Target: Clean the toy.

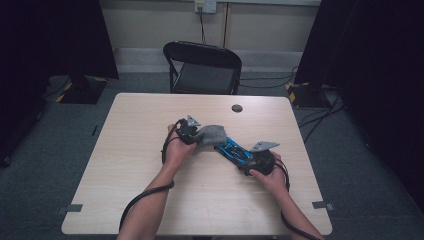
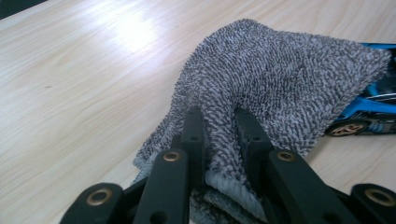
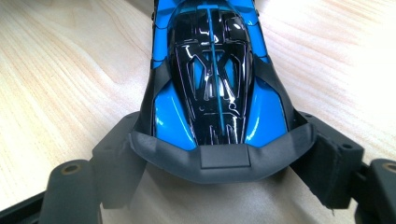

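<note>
The pale wooden rectangular table [image 1: 130, 165] takes up most of the high view, its near edge cut off at the bottom of the frame. Beyond its far edge, at twelve o'clock, stands a black folding chair [image 1: 204, 67]; its legs are hard to make out against the dark floor. A small dark round disc [image 1: 237, 108] lies on the tabletop at about one o'clock from the hands; what it is cannot be told.

Near the table's middle, a grey looped-pile terry cloth [image 2: 280, 74] drapes over one end of a blue and black toy racing car [image 3: 212, 79], hiding that end. In the left gripper view one wheel and a strip of blue body peek out at three o'clock of the cloth.

The left gripper [image 2: 219, 135] has its black jaws pinched narrow on a bunched fold of the cloth. The right gripper [image 3: 219, 158] stands wide, its pads clamped on the flanks of the car's grey rear wing, at four o'clock of the cloth in the high view.
</note>
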Tool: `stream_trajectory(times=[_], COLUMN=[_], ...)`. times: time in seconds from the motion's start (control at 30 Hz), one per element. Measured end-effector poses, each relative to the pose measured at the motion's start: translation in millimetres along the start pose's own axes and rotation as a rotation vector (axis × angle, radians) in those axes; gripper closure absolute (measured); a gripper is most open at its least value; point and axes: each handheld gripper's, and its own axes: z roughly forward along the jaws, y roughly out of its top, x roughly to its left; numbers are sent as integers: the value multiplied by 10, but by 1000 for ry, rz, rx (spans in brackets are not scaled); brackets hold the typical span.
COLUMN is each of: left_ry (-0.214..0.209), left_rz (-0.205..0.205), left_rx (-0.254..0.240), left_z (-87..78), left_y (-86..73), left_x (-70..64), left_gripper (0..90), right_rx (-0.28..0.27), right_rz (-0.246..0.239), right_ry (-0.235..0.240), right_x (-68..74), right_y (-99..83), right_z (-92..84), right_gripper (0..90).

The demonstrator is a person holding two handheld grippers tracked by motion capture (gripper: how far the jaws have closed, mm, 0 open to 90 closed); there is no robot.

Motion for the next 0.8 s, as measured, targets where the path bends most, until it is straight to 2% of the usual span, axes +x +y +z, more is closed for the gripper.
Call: stream_trajectory(times=[0.03,0.1,0.3,0.5,0.63,0.8], left_ry=[18,25,50,61,57,18], left_rz=[12,12,-18,-40,-39,-46], left_rx=[-3,0,-8,-43,-61,-89], left_z=[-17,-46,-164,-321,-431,-531], left_y=[-10,-35,-118,-132,-106,-51], left_x=[23,58,191,274,296,244], left_gripper=[763,764,764,763,763,763], right_rx=[0,0,0,0,0,0], right_rz=[0,0,0,-1,-1,-1], right_ry=[0,0,0,1,1,1], right_x=[0,0,-1,-1,-1,-1], right_y=[0,0,0,0,0,0], right_z=[0,0,0,0,0,0], right_gripper=[237,237,237,237,237,237])
